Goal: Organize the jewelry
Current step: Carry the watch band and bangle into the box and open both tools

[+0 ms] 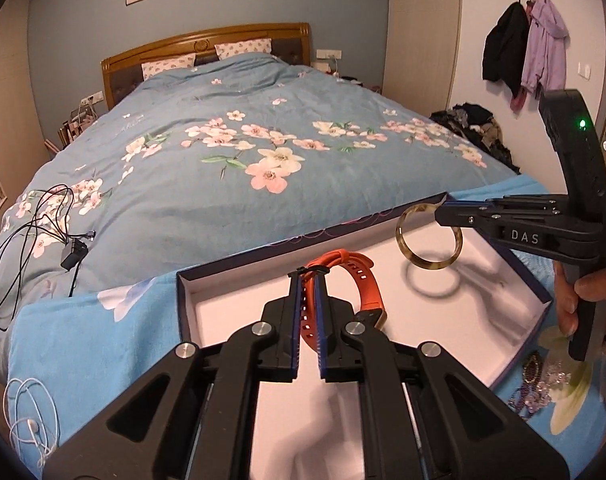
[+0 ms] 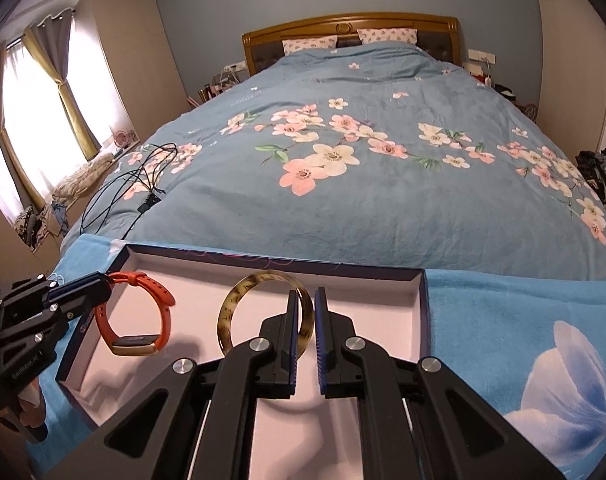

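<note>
1. While both grippers hang over the open box (image 1: 523,280), each one carries one piece of jewelry above its white inner floor.
2. The left gripper (image 1: 308,280) has its fingers narrow and pressed on the strap of the orange watch (image 1: 367,280). The watch hangs in the air over the left part of the box; in the right wrist view its body with the gold frame is at the bottom of the loop.
3. The right gripper (image 2: 304,300) has its fingers narrow too, and they pinch the rim of the bangle (image 2: 239,300), which is amber with dark spots. The bangle stands nearly upright over the middle of the box, and its shadow falls on the white floor below.
4. The watch and the bangle are near each other but do not touch.
5. The box has dark blue walls and lies on a light blue towel (image 2: 503,320) at the foot of the bed (image 2: 383,200).
6. On the towel just beside the right side of the box, some beaded jewelry (image 1: 539,384) lies in a small heap, partly blurred.
7. A black cable (image 1: 31,240) lies on the flowered blanket, well apart from the box.
</note>
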Available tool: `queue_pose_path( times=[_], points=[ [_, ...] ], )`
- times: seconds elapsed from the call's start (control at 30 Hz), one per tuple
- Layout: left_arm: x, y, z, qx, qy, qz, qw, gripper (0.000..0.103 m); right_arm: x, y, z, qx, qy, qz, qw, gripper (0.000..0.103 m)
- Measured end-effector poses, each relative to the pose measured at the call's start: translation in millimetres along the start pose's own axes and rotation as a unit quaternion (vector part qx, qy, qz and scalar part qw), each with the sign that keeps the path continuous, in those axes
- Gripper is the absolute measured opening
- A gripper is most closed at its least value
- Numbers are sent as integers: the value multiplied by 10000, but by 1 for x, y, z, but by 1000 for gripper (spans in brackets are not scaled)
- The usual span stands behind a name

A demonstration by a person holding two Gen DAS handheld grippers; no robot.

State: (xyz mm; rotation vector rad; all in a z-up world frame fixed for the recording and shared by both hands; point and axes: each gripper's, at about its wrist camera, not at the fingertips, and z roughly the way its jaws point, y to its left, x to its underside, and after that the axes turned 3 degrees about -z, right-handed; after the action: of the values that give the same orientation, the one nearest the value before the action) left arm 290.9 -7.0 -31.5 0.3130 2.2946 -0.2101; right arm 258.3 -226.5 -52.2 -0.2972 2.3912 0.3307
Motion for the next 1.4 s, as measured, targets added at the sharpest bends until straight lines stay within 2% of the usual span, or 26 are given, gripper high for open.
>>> queue_pose_path(
  times=[0.37, 0.47, 0.6, 0.7, 0.83, 0.97, 1.07, 1.1, 1.27, 1.4],
  points=[
    [-15, 3, 35, -145, 364, 157, 9991, 7, -10, 3, 26, 140, 426, 7, 9990, 6],
    [-20, 1, 42, -181, 499, 222, 9983, 7, -10, 1, 30, 162, 437, 94, 9989, 7],
    [-24, 7, 54, -33, 698, 95, 9975, 7, -10, -3, 26, 144, 306, 197, 9992, 8],
    [-27, 15, 66, 28, 878, -114, 9961, 7, -9, -2, 18, 196, 194, 136, 9995, 11],
    [-27, 26, 69, 88, 886, -384, 9953, 10, -7, 1, 2, 101, 9, 54, 9999, 26],
    [-26, 29, 51, 51, 582, -477, 9972, 14, 1, 5, -22, 10, -223, -77, 9997, 33],
    [-22, 24, 22, 12, 182, -426, 9989, 28, 12, 12, -46, -128, -427, -290, 9986, 42],
    [-20, 23, 11, 12, 32, -418, 9991, 34, 17, 14, -54, -137, -488, -371, 9980, 43],
    [1, 4, -48, -20, -530, -208, 9984, 43, 49, 20, -92, -225, -665, -684, 9952, 43],
    [24, -6, -85, 110, -734, -179, 9971, 48, 80, 20, -107, -340, -508, -755, 9953, 43]
  ],
)
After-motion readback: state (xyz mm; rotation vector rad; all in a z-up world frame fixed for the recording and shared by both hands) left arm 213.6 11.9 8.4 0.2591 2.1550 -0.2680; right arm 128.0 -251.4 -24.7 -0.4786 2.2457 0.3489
